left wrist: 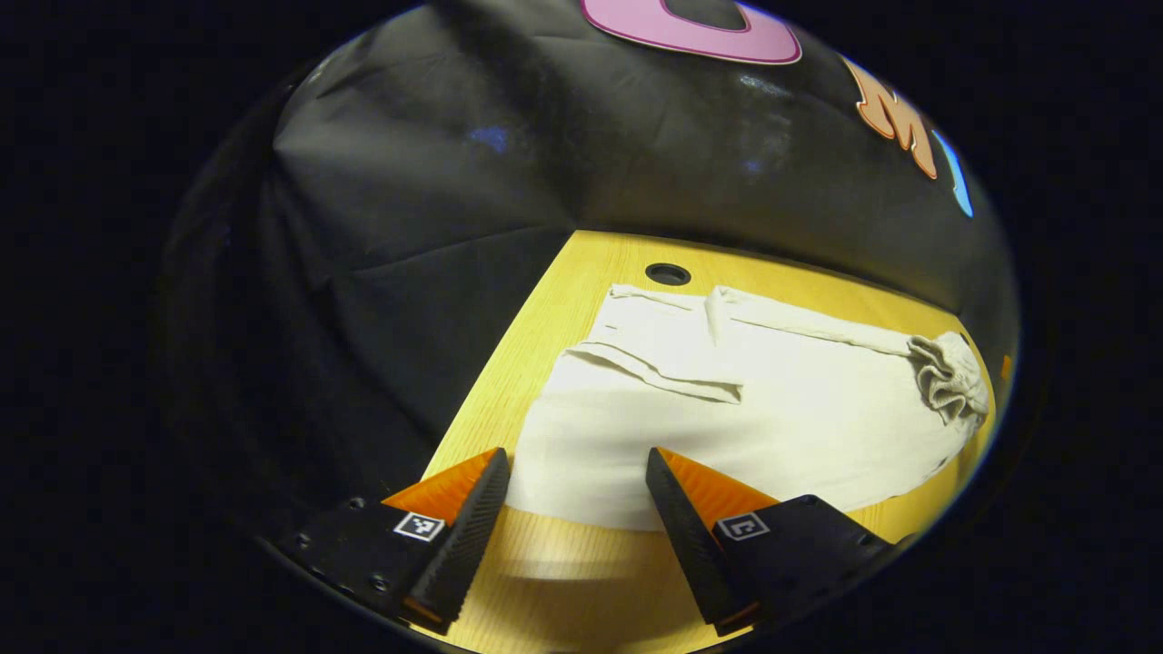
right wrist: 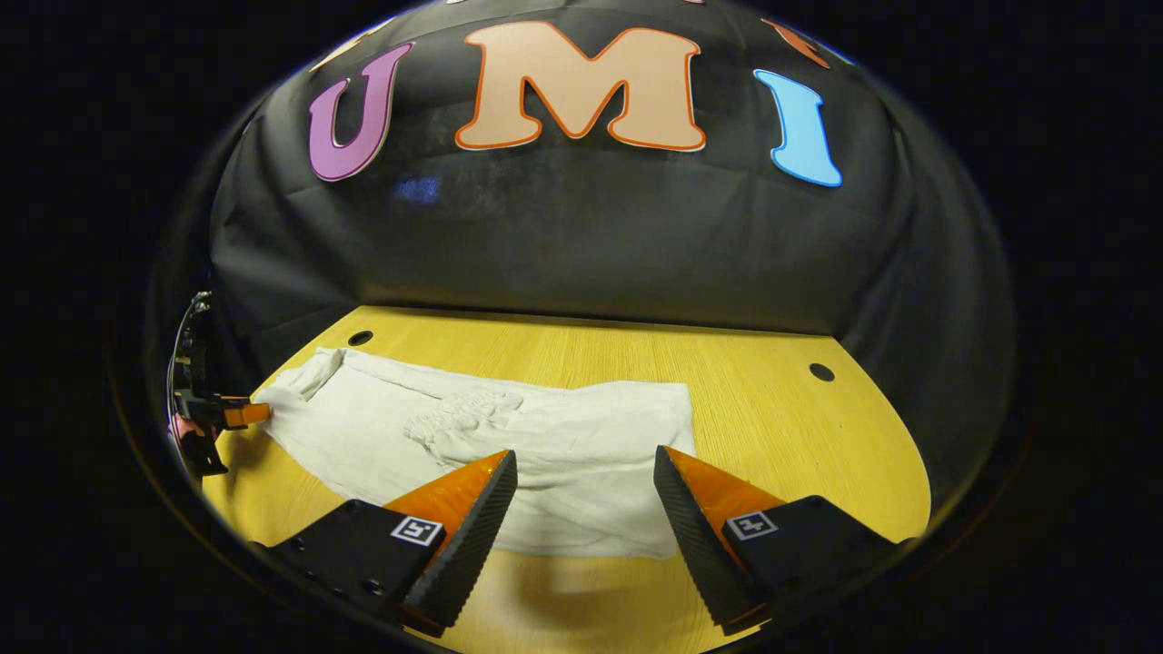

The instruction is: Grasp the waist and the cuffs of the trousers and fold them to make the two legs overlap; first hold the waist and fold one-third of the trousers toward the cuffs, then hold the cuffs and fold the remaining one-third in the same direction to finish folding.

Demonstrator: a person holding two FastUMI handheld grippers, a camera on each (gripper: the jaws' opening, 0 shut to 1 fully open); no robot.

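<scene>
Black cloth walls close in a pale wooden tabletop, and on it lies one pair of off-white trousers, spread lengthwise across the near-left part of the surface. They look already narrowed into a single long strip, so I judge the two legs to be laid one over the other; a fold line and a flap show on top in the left gripper view, and a gathered, crumpled end sits at the far right there, probably the waist, though I cannot be sure.

No thirds fold is visible yet: the strip lies at full length, so both the fold toward the cuffs and the closing fold remain.

The left tongs stand wide apart, empty, just before the near edge of the trousers. The right tongs are likewise spread wide, holding nothing, poised over the other end of the cloth.

Count: one pair of trousers, two tongs, and three round holes in the tabletop, two at the left back and right back in the right gripper view.
</scene>
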